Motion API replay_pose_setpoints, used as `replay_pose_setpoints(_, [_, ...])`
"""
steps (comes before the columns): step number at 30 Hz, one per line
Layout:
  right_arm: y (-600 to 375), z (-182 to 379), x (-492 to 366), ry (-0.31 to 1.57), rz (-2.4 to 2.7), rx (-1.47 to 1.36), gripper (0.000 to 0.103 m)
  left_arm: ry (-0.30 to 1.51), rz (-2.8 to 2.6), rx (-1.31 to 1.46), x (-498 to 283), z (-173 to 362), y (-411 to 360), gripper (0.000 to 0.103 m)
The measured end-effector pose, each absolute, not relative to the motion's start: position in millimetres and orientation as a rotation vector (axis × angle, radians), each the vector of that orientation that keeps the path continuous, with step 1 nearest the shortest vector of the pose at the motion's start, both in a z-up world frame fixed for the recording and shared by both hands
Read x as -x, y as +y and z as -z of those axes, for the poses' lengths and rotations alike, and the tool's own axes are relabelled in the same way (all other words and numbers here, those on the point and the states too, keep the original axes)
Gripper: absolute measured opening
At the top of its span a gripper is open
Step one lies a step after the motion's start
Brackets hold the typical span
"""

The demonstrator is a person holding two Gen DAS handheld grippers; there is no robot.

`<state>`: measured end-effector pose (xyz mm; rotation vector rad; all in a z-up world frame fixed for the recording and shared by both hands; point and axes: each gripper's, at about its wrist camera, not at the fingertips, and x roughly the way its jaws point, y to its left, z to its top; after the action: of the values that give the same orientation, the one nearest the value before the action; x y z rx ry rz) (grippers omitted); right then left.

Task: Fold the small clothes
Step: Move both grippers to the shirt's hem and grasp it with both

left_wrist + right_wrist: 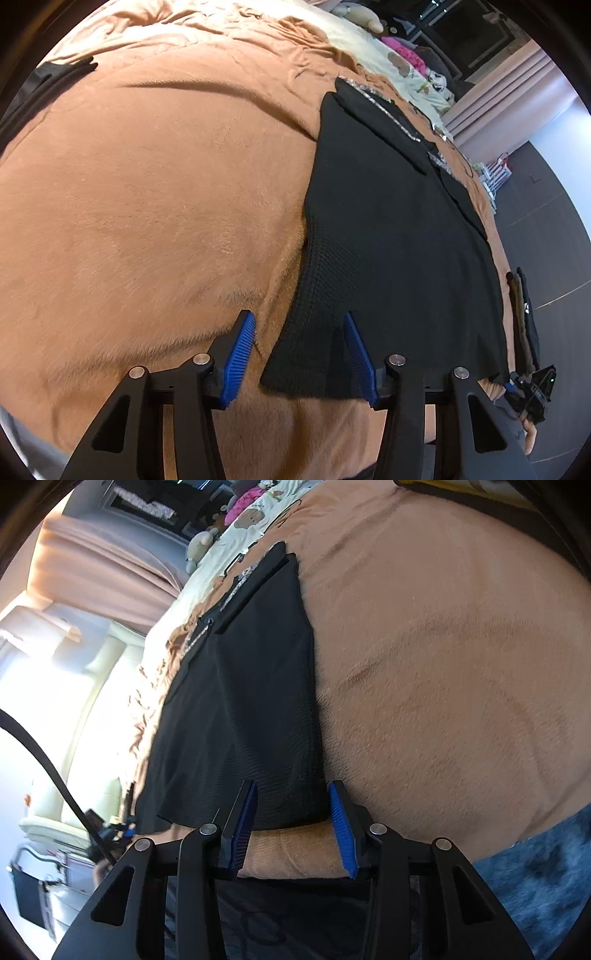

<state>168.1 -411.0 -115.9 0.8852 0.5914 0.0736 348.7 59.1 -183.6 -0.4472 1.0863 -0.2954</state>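
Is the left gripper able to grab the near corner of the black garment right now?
Probably yes: the left gripper is open with the black garment corner lying between its fingers on the orange blanket, nothing blocking.

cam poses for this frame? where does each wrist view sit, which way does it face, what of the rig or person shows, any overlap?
Left wrist: sits behind the left gripper, low over the orange blanket, looking along the bed; open blue fingers straddle the black garment near corner; the other gripper shows at far right.
Right wrist: sits behind the right gripper, facing along the garment's other near corner; open fingers, person's dark clothing below.
Shared: garment, blanket, plush toys beyond.
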Motion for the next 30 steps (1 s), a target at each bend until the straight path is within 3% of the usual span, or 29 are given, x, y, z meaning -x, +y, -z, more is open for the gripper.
replay_pose_setpoints(9, [-411,127,-185,0.577,-0.055,-0.914,0.038,1.091,0.29,0.461,-355,184,62,0.047])
replay_pose_setpoints(10, [-409,126,-187,0.58,-0.046,-0.906,0.033,1.093,0.292,0.45,-355,183,59,0.045])
replay_pose_setpoints(13, [-402,126,-186,0.611,-0.018,-0.886,0.01,1.115,0.294,0.406,-350,184,53,0.022])
replay_pose_setpoints(15, [-401,123,-182,0.609,-0.014,-0.887,0.004,1.119,0.284,0.383,-348,183,53,0.006])
replay_pose_setpoints(30, [-393,80,-127,0.456,0.0,-0.877,0.002,1.033,0.321,0.641,-315,144,86,0.003])
